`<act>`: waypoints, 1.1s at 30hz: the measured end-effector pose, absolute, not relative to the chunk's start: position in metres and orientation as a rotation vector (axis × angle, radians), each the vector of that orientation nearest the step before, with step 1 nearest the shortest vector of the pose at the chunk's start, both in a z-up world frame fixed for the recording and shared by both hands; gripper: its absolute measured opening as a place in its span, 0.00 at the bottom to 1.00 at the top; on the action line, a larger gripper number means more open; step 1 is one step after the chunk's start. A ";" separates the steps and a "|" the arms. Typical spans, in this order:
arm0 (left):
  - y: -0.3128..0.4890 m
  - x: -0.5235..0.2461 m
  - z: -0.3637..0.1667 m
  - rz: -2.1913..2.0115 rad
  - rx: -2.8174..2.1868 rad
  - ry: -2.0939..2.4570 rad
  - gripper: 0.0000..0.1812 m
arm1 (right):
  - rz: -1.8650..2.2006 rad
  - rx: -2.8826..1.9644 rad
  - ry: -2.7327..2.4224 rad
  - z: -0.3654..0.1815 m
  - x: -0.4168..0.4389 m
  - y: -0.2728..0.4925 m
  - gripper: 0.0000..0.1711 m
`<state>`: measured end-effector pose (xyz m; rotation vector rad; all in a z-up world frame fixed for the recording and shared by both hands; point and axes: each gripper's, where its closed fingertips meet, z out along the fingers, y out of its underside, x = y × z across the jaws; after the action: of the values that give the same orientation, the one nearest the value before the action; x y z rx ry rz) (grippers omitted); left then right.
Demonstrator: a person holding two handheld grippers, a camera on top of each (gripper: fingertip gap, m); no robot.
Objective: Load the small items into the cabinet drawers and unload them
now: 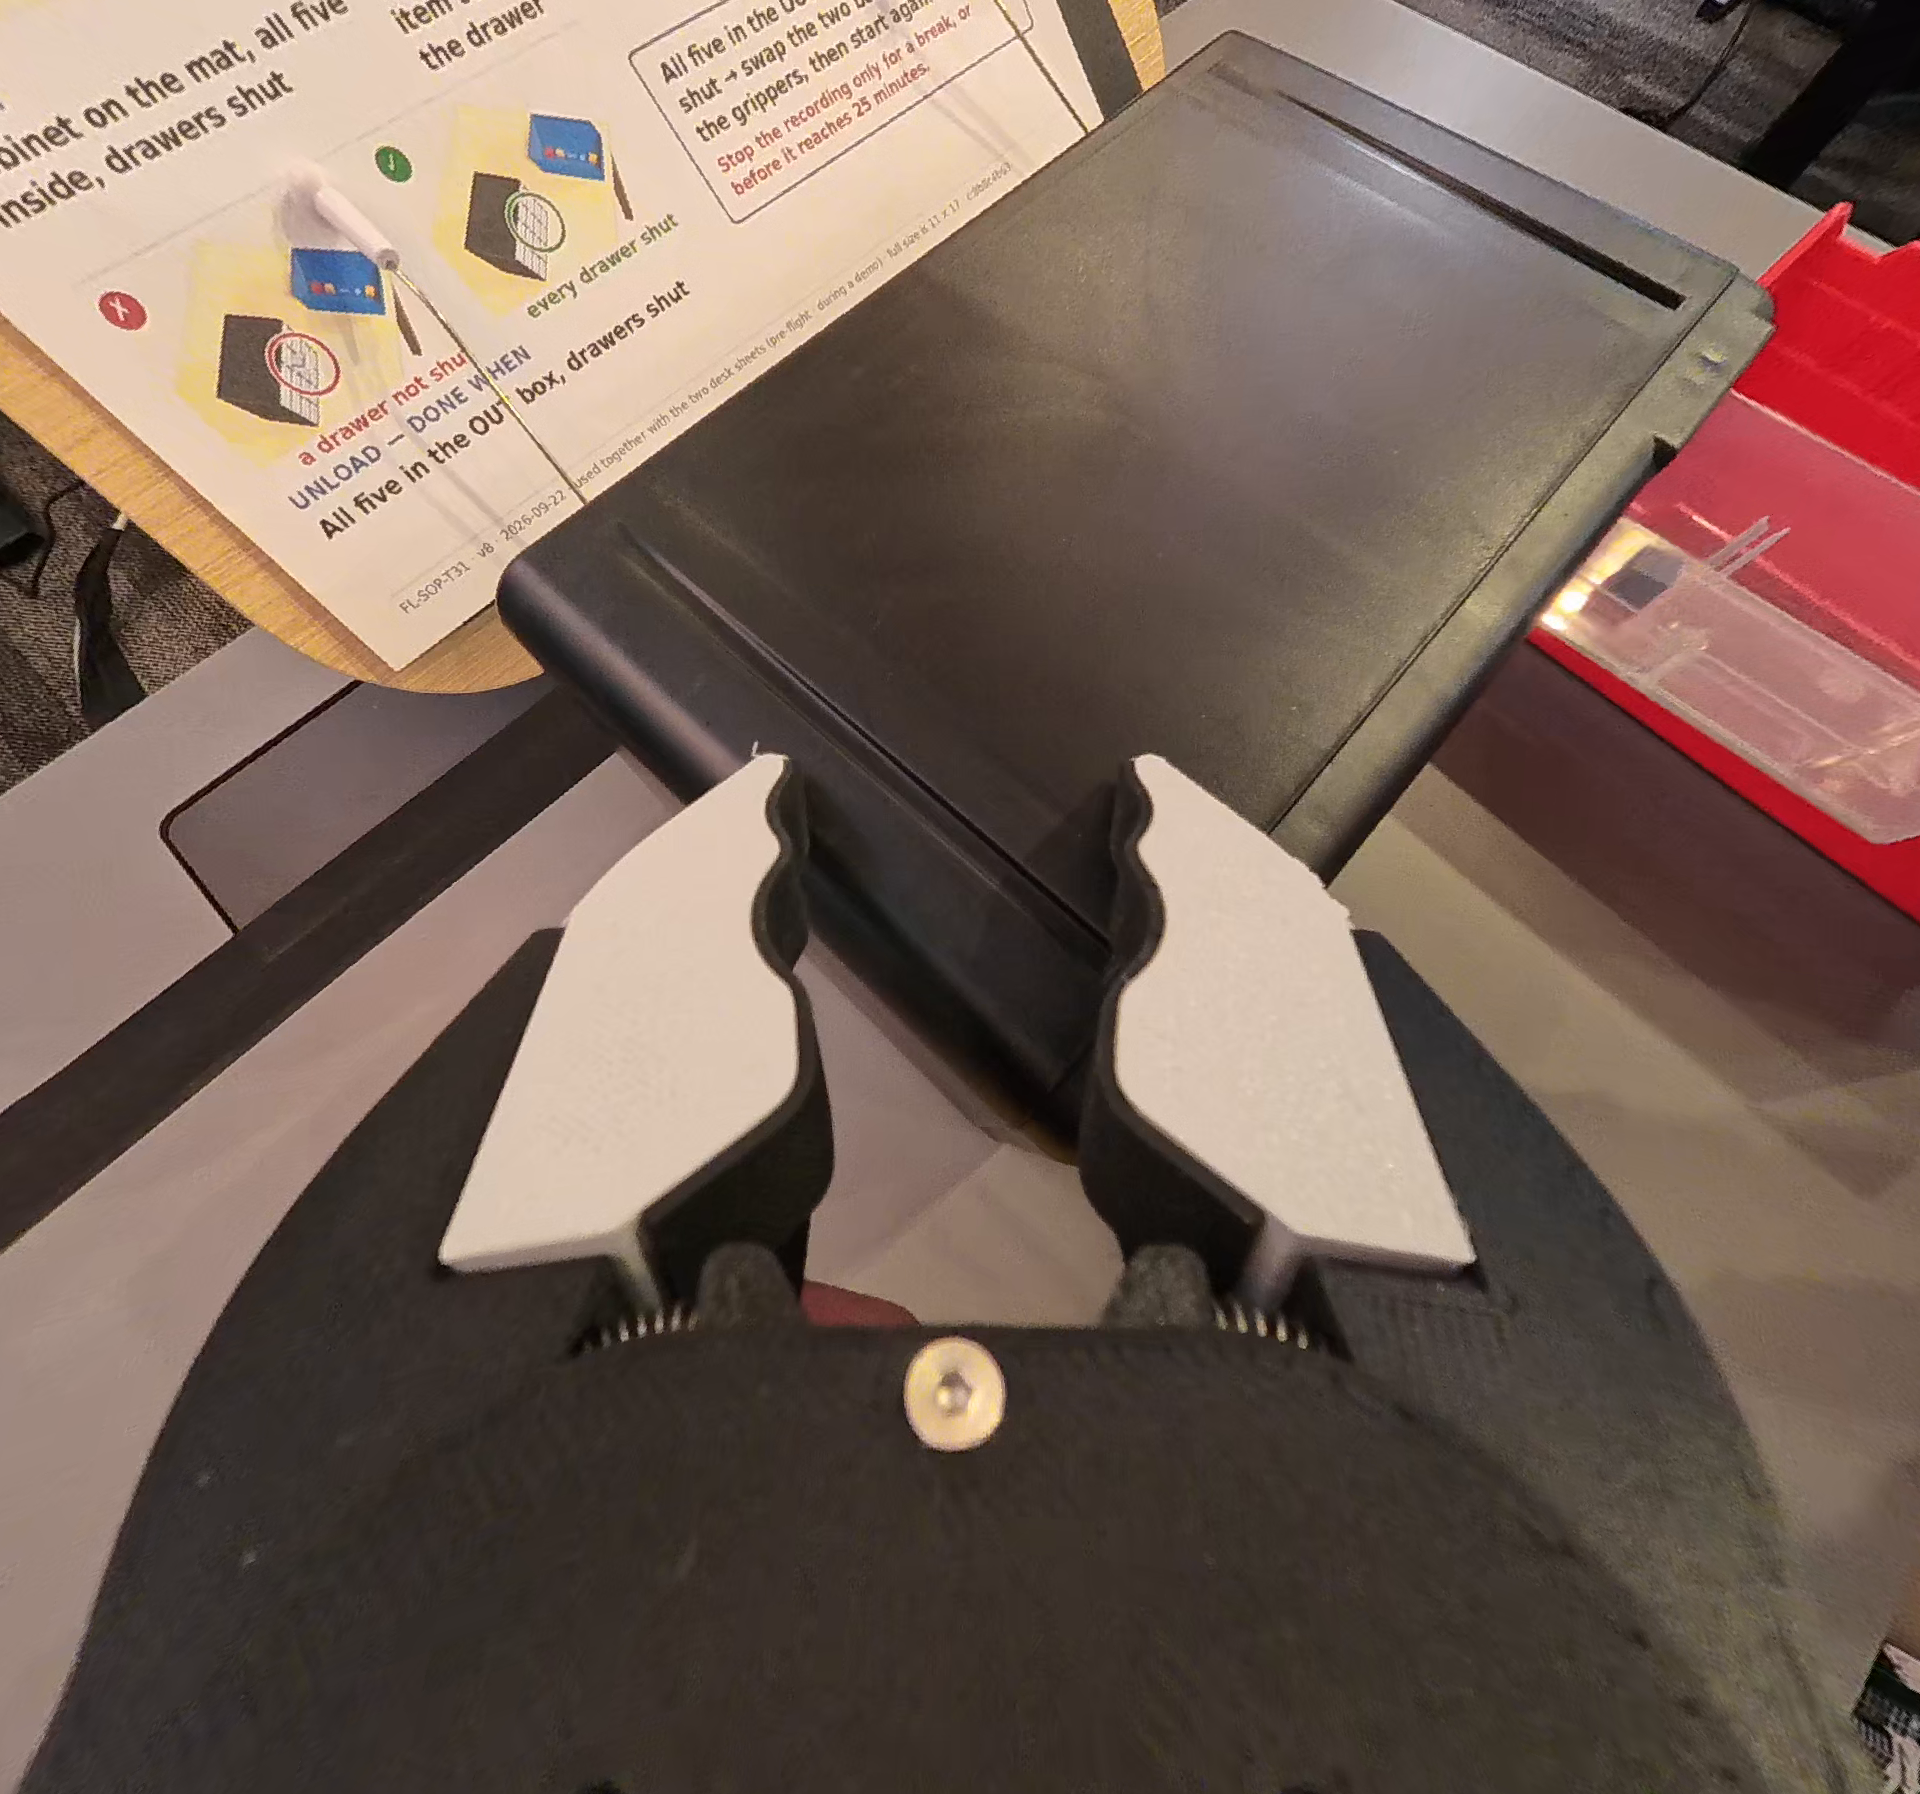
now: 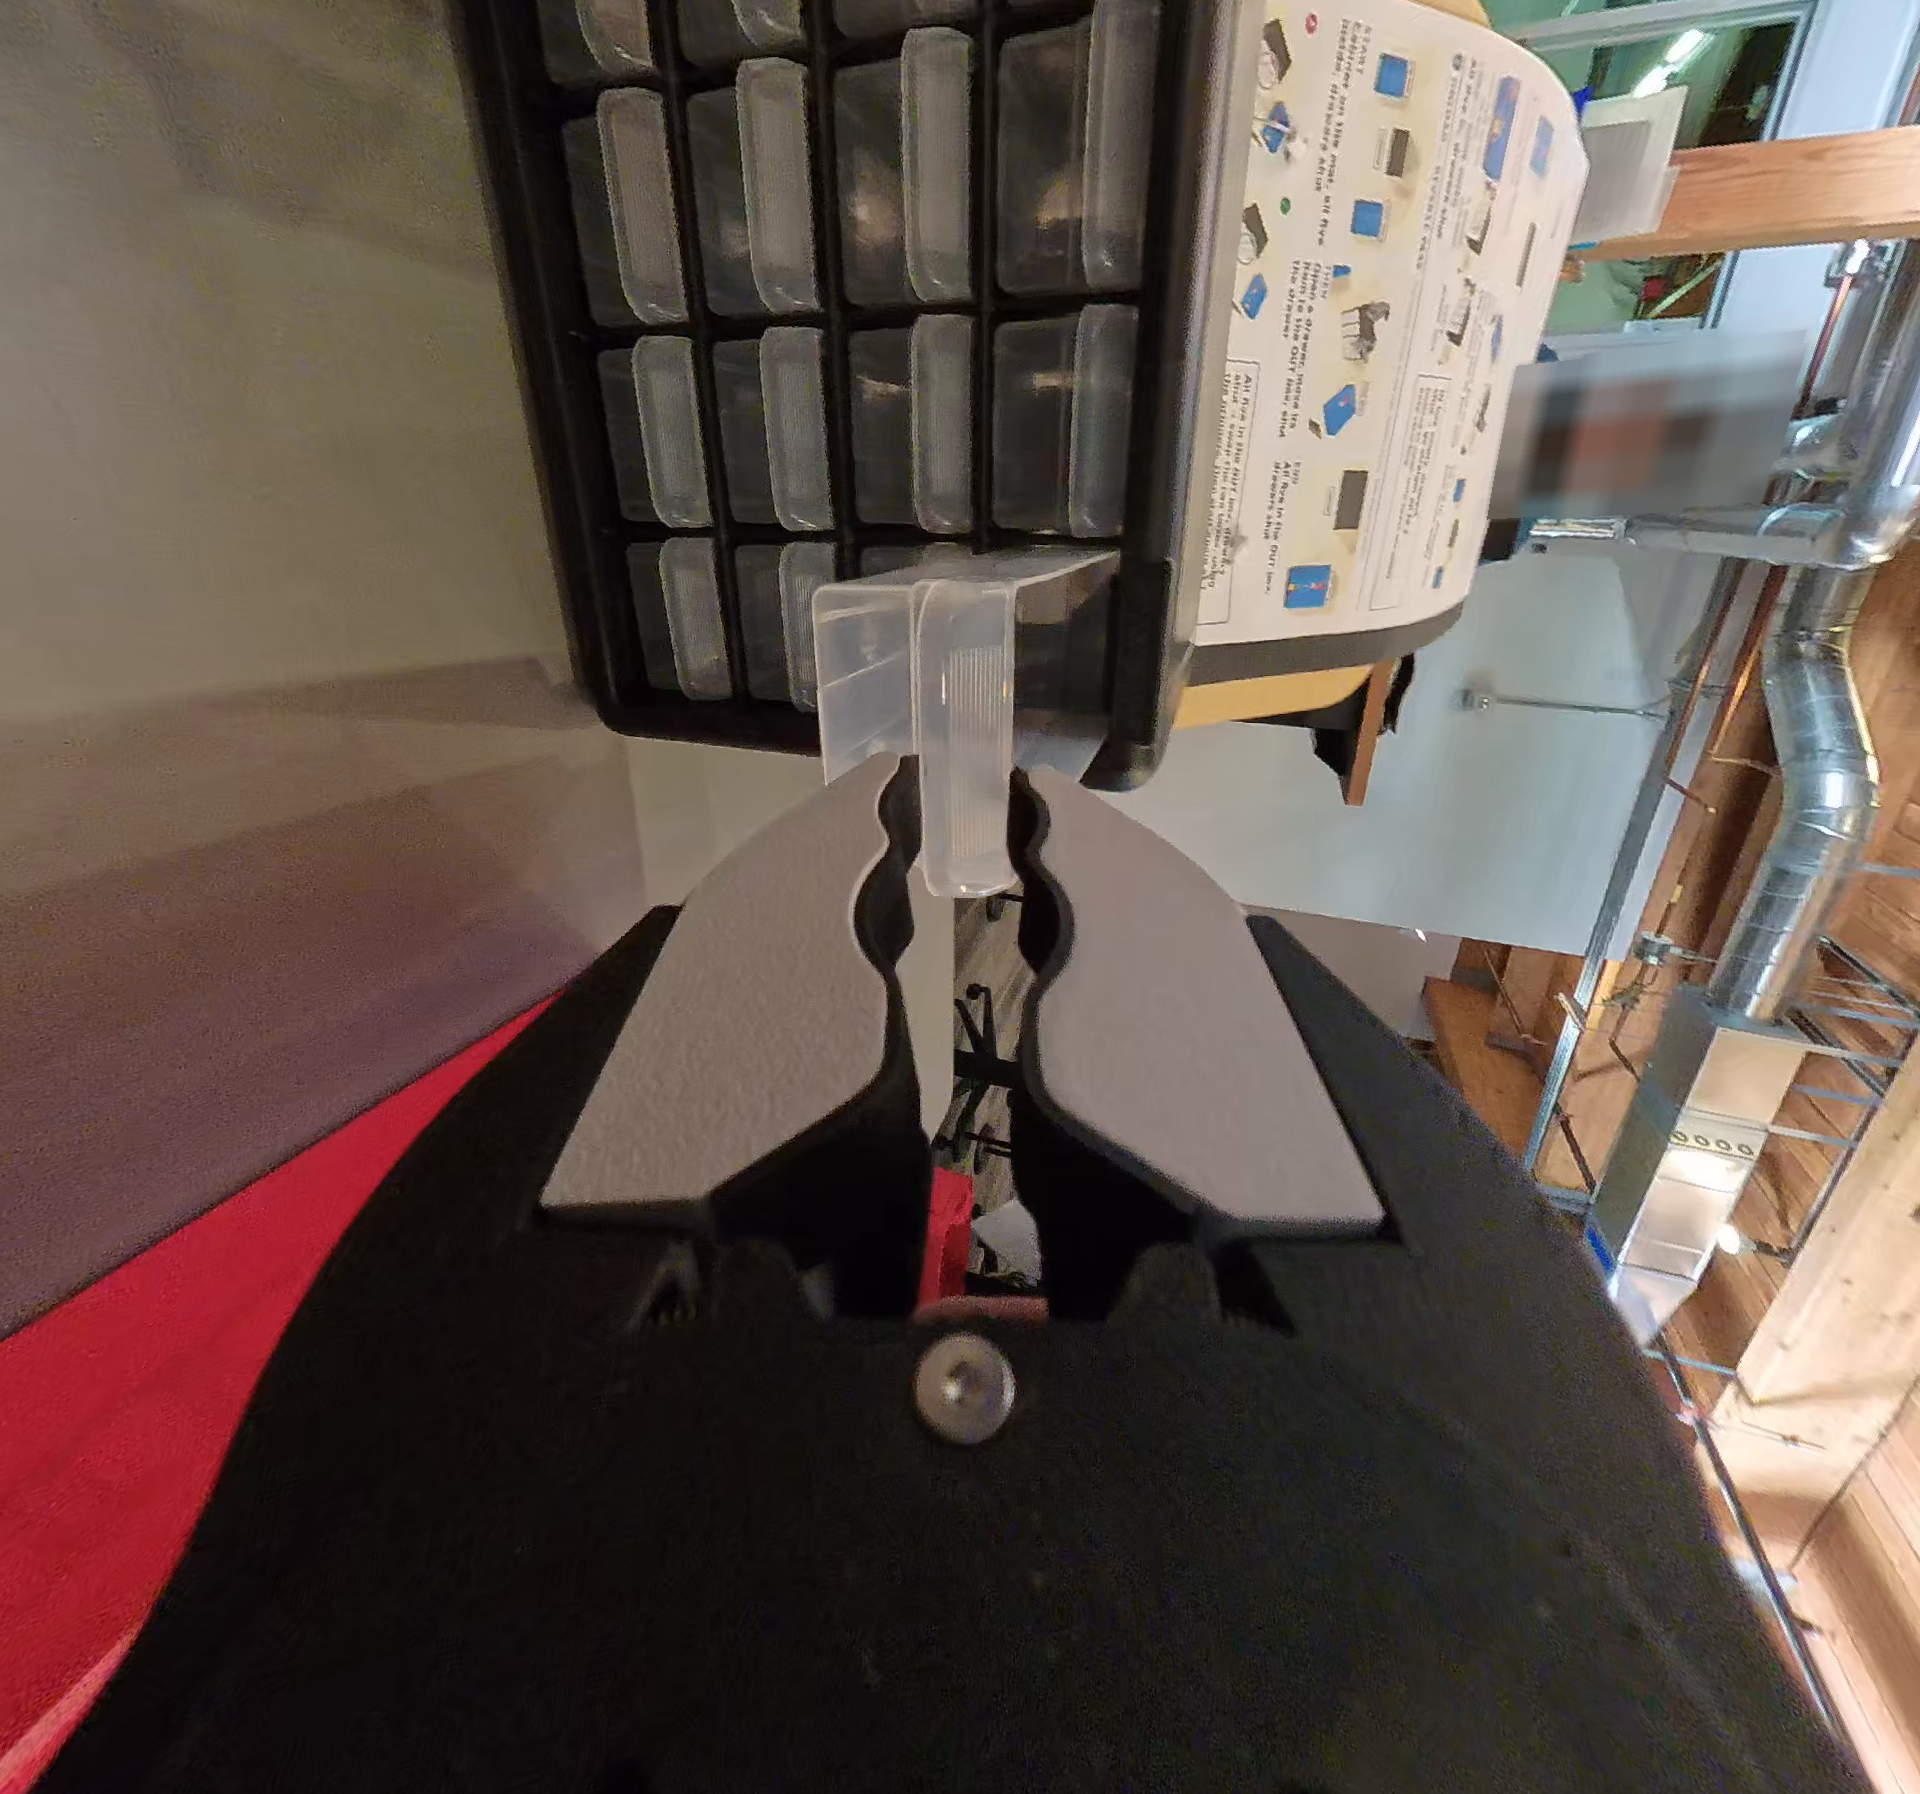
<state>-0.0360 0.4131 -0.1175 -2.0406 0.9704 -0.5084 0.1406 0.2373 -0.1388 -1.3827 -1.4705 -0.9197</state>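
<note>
The black drawer cabinet [image 1: 1143, 456] stands on the table, seen from its top in the left wrist view. My left gripper [image 1: 956, 778] is open, and the cabinet's near corner lies between its fingers. In the right wrist view the cabinet's front [image 2: 831, 290] shows a grid of clear drawers. My right gripper [image 2: 961, 794] is shut on the handle of one clear drawer [image 2: 862, 674], a corner drawer that is pulled partway out. This drawer also shows in the left wrist view [image 1: 1725, 674]. I cannot tell what is inside it.
A red box [image 1: 1829, 456] sits beside the cabinet's front, and it also shows in the right wrist view [image 2: 156, 1381]. An instruction sheet on a wooden board [image 1: 468, 186] stands behind the cabinet. The grey table [image 1: 1558, 1173] stretches around them. My hands' fingertips stand some 25 centimeters from each other.
</note>
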 end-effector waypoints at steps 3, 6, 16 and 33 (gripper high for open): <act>0.413 -0.036 -0.118 -0.510 -2.039 0.966 0.32 | -0.898 -1.414 -1.499 -0.146 0.141 0.237 0.09; 0.413 -0.036 -0.118 -0.512 -2.036 0.964 0.32 | -0.841 -1.473 -1.538 -0.151 0.142 0.234 0.17; 0.413 -0.036 -0.118 -0.510 -2.038 0.970 0.32 | -0.372 -1.758 -1.566 -0.123 0.148 0.264 0.17; 0.413 -0.036 -0.118 -0.514 -2.033 0.973 0.32 | -0.355 -2.014 -1.924 -0.168 0.141 0.317 0.12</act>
<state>-0.0362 0.4127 -0.1176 -2.0330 0.9731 -0.5137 0.1411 0.3174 -0.1684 -2.0136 -1.9242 -0.3549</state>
